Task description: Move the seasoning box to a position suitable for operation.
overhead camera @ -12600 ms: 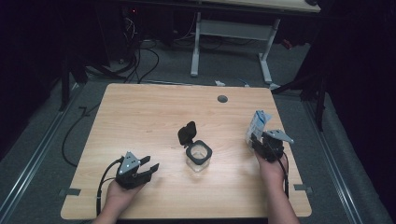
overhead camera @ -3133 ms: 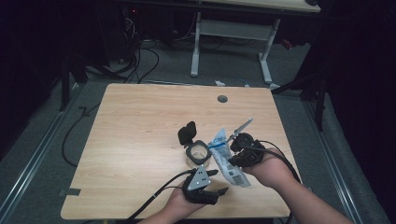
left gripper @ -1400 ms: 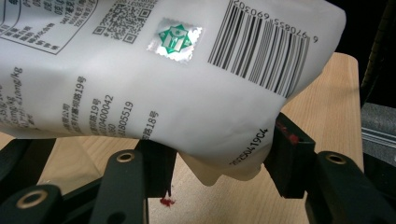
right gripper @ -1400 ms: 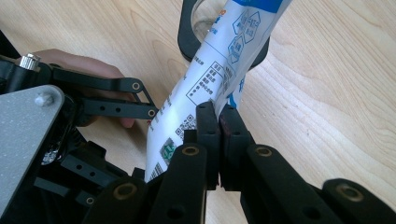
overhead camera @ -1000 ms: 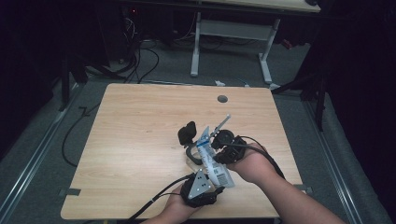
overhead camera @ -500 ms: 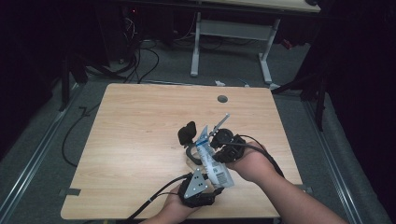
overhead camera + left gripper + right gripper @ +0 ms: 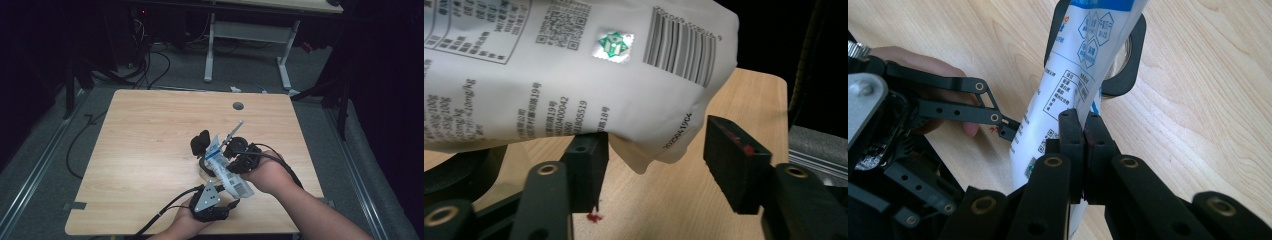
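Right gripper point(image 7: 1083, 131) clamped tight on the edge of a white and blue pouch point(image 7: 226, 170), jaws pressed together with the film pinched between them. Pouch held tilted above the black-rimmed container point(image 7: 1128, 60), printed top end slanting over the container's mouth, barcoded bottom end hanging lower toward the near table edge. Container resting on the wooden table point(image 7: 150, 135), hinged black lid point(image 7: 201, 141) standing open on its far-left side. Left gripper point(image 7: 651, 165) spread wide just below the pouch's bottom corner, one jaw brushing the film, the other well clear, gripping nothing. Left gripper near the container, on the person's side
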The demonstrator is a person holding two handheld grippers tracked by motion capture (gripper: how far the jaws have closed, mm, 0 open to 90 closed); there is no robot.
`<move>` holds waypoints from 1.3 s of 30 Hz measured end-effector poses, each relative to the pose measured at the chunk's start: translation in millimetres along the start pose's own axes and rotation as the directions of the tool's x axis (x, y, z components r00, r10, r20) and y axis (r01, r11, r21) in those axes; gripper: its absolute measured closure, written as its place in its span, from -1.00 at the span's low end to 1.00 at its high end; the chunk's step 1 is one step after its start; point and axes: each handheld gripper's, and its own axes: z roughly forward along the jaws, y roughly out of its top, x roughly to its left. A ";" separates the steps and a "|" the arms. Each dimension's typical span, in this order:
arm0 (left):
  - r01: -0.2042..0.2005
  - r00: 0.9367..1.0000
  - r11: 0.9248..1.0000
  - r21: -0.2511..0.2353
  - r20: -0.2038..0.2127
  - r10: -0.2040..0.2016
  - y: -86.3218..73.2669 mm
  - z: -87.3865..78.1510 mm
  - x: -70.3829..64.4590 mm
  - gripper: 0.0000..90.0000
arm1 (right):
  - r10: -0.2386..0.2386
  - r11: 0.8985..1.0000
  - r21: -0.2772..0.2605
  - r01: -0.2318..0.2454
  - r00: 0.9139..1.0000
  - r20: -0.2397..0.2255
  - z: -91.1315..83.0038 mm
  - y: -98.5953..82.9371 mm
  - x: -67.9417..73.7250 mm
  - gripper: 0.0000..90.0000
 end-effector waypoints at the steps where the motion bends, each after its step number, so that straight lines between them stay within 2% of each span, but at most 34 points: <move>1: 0.007 1.000 1.000 -0.001 0.001 -0.007 -0.5 0.7 0.5 0.03 | -0.002 1.000 0.001 0.002 1.000 0.002 0.1 0.1 0.7 0.99; 7: -0.008 1.000 1.000 -0.008 -0.009 0.008 -1.9 1.7 -0.4 0.04 | 0.004 1.000 -0.006 -0.004 1.000 -0.003 -1.2 -0.5 3.7 0.99; 10: -0.026 1.000 1.000 -0.003 -0.014 0.026 -3.7 4.9 0.3 -0.13 | 0.004 1.000 -0.011 -0.004 1.000 0.002 -4.5 -0.8 4.9 0.99; 14: -0.019 0.999 0.999 0.032 -0.027 0.019 -7.7 12.5 2.6 -0.31 | 0.014 1.000 -0.027 -0.014 1.000 -0.004 -9.0 -1.6 6.6 0.99; 18: -0.017 1.000 1.000 0.025 -0.024 0.018 -7.9 16.0 3.6 -0.31 | 0.019 0.999 -0.034 -0.019 1.000 -0.011 -10.9 -2.6 7.4 0.99; 21: -0.021 1.000 1.000 0.022 -0.021 0.021 -5.8 18.4 3.1 -0.29 | 0.021 0.999 -0.040 -0.021 1.000 -0.019 -10.9 -3.5 8.1 0.99; 24: -0.013 1.000 1.000 0.019 -0.010 0.013 -4.7 19.8 2.6 -0.12 | 0.020 0.999 -0.037 -0.021 1.000 -0.020 -8.8 -4.3 8.0 0.99; 29: -0.023 1.000 0.999 0.031 -0.015 0.023 -4.7 20.6 -1.1 0.06 | 0.029 0.999 -0.020 -0.029 0.999 -0.018 -4.8 -5.7 6.1 0.99; 31: -0.043 0.999 0.999 0.019 -0.021 0.044 -3.2 19.0 -3.7 0.11 | 0.034 0.999 -0.016 -0.034 0.999 -0.016 -3.7 -6.8 4.2 0.99; 39: -0.046 0.998 0.998 0.035 -0.040 0.047 -0.5 16.9 -8.2 0.16 | 0.034 0.999 -0.005 -0.034 0.999 -0.014 0.9 -5.4 1.7 0.99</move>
